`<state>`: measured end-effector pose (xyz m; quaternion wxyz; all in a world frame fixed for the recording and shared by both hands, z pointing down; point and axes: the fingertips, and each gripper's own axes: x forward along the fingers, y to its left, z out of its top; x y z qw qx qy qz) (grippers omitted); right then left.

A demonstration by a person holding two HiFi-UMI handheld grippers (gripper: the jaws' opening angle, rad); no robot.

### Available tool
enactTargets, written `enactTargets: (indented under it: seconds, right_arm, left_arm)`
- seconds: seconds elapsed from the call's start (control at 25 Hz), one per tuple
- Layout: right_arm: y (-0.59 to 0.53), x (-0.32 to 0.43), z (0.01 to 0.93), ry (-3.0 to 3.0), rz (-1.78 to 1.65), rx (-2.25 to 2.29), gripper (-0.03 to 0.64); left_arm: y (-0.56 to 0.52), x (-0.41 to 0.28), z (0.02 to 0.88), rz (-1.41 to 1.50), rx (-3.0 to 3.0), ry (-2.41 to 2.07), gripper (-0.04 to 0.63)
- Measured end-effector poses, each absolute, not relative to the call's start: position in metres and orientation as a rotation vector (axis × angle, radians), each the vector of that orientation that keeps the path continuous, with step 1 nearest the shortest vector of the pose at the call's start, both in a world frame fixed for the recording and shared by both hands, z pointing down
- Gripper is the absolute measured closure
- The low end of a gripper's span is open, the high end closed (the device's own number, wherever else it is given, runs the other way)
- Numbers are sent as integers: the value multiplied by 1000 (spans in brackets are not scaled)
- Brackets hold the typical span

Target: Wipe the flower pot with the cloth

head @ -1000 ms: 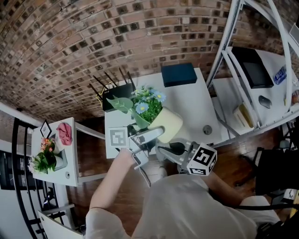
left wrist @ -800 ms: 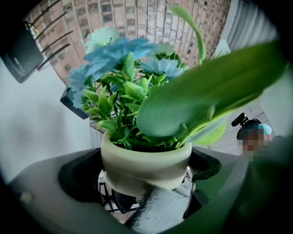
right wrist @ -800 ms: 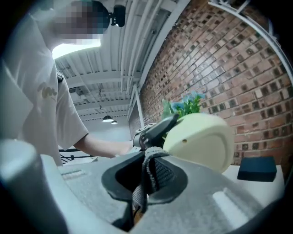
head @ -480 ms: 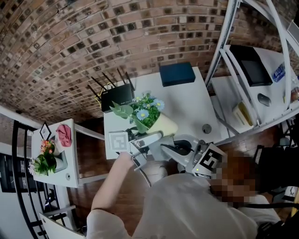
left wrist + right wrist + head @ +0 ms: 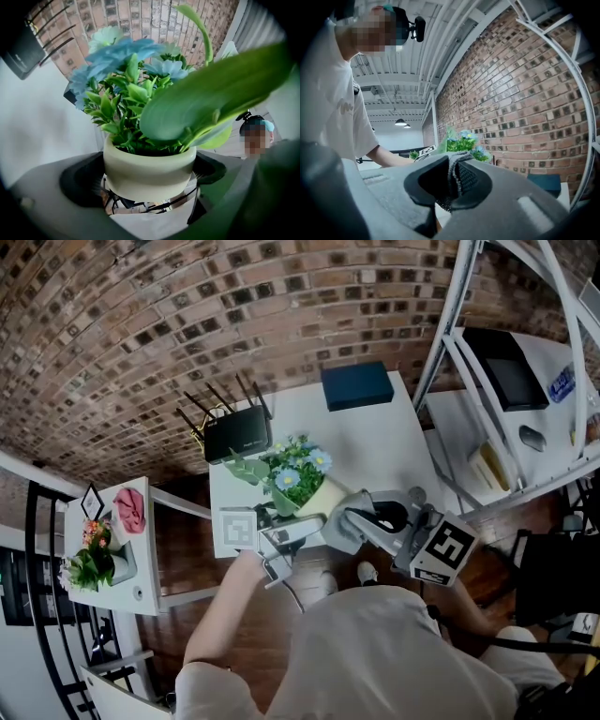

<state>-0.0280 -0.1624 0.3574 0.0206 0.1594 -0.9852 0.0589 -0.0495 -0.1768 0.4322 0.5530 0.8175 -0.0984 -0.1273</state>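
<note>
A cream flower pot (image 5: 325,497) with blue flowers and green leaves hangs just above the white table's (image 5: 375,451) front edge. My left gripper (image 5: 302,524) is shut on it from the near side. In the left gripper view the pot (image 5: 149,171) fills the gap between the jaws, and big leaves hide much of the scene. My right gripper (image 5: 354,521) is right of the pot, shut on a grey cloth (image 5: 452,176) bunched between its pads. The flowers (image 5: 462,142) show just beyond the cloth.
A black router (image 5: 239,435) with antennas and a dark blue box (image 5: 356,387) sit at the table's back. A cable hole (image 5: 415,495) is near the right front. A white metal rack (image 5: 497,362) stands to the right. A small side shelf (image 5: 131,559) at left carries a plant and pink cloth.
My right gripper has swung to the right with the cloth, from below the pot to its right side. The pot has stayed in my left gripper and has come more upright.
</note>
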Motion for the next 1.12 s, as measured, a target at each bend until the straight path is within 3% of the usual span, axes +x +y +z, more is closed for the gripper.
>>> enactTargets:
  seconds: [0.2,0.48,1.12]
  right_arm:
    - [-198,-6,372,-3031,342,675,615]
    - [-218,15,410,-2953,444,853,615]
    - [-181,-33,445,-2981,621,598,615]
  left_arm:
    - [-152,-36,429,-235,1966,-111,-21]
    - [-151,-36,387,-436,1936,-9,-21]
    - [-181,-46,352,-636,1929,-63,-21]
